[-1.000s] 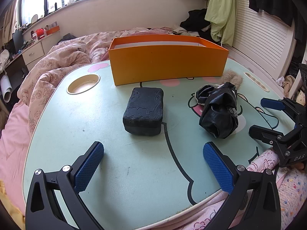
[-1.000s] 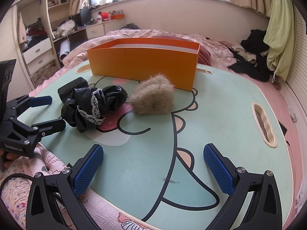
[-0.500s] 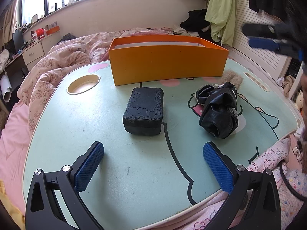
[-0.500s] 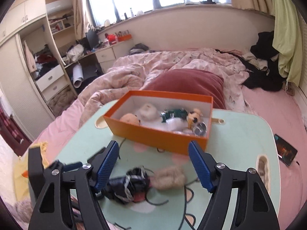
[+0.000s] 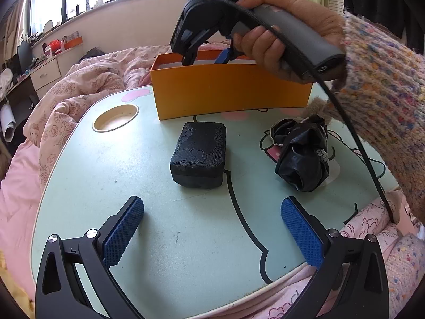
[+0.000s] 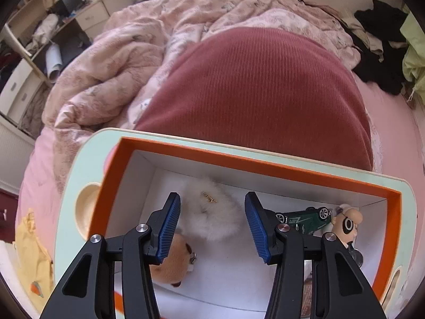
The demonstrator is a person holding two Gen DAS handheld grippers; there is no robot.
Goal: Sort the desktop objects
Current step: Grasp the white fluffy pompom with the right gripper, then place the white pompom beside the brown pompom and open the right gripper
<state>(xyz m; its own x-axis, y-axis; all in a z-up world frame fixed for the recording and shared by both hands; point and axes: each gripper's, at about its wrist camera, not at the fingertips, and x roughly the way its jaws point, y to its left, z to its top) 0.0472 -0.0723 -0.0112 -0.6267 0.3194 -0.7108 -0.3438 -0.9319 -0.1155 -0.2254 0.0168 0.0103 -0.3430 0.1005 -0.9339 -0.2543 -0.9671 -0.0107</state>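
Note:
My left gripper (image 5: 212, 207) hovers open and low over the pale green table (image 5: 106, 186). Ahead of it lie a black textured block (image 5: 199, 154) and a black lace-trimmed bundle (image 5: 302, 156), with a brown furry thing (image 5: 317, 106) behind the bundle. A hand (image 5: 268, 45) holds my right gripper (image 5: 205, 58) tilted down over the orange box (image 5: 228, 90). In the right wrist view that gripper (image 6: 212, 198) is closing its jaws above a white fluffy item (image 6: 215, 223) lying in the box (image 6: 239, 159); the pads do not touch it.
Also in the box are a tan plush (image 6: 175, 260), a green toy car (image 6: 305, 218) and a small figurine (image 6: 348, 223). A round cup recess (image 5: 115, 117) sits at the table's left. A red pillow (image 6: 260, 93) and pink bedding lie beyond the table.
My right gripper rose from the table's right edge, swung over the orange box and tipped downward, its jaws narrowing. The left gripper and the table objects stayed put.

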